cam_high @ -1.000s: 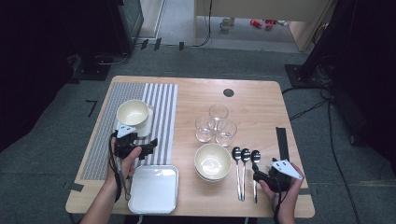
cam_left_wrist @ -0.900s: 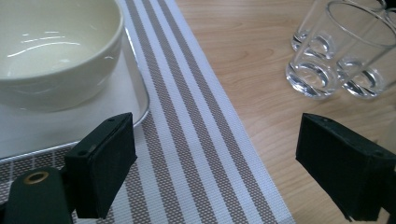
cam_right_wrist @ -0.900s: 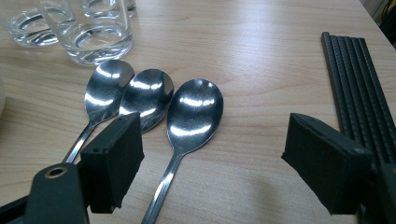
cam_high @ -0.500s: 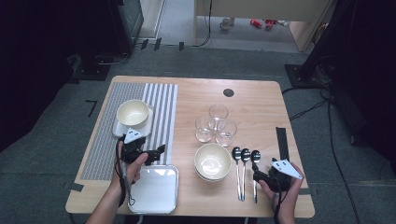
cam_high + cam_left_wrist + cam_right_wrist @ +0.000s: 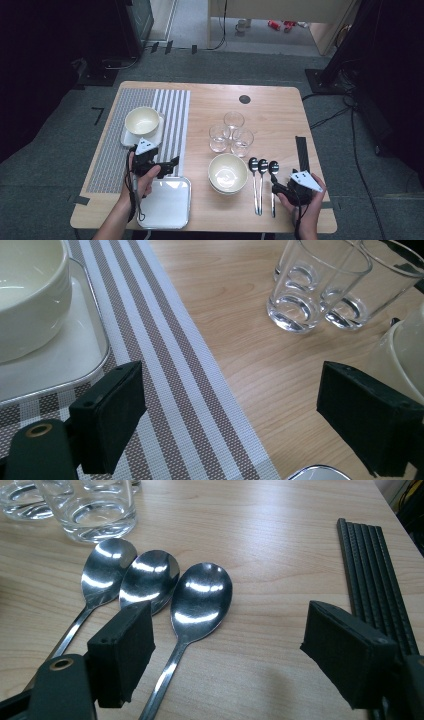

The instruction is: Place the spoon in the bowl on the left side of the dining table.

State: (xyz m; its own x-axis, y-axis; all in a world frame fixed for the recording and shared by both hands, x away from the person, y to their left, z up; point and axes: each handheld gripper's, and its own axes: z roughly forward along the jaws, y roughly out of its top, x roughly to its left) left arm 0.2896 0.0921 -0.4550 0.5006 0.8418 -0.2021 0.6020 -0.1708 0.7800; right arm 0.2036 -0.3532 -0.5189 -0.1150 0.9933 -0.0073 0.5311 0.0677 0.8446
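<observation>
My left gripper (image 5: 169, 165) hangs open over the striped mat (image 5: 150, 125), just above the near white tray (image 5: 165, 205). In the left gripper view its jaws (image 5: 237, 425) stand wide apart with nothing between them; a cream bowl (image 5: 25, 295) on a small tray (image 5: 65, 365) lies to their left. My right gripper (image 5: 276, 188) is open at the handles of three spoons (image 5: 260, 170). In the right gripper view its jaws (image 5: 235, 655) straddle the rightmost spoon (image 5: 200, 597) without touching it.
Three clear glasses (image 5: 231, 132) stand mid-table, with stacked cream bowls (image 5: 227, 172) in front of them. Black chopsticks (image 5: 302, 152) lie right of the spoons. The other cream bowl (image 5: 142, 120) sits on its tray at the mat's far left.
My left gripper has drawn back a little from the bowl and tray toward the near tray. The right gripper has stayed put.
</observation>
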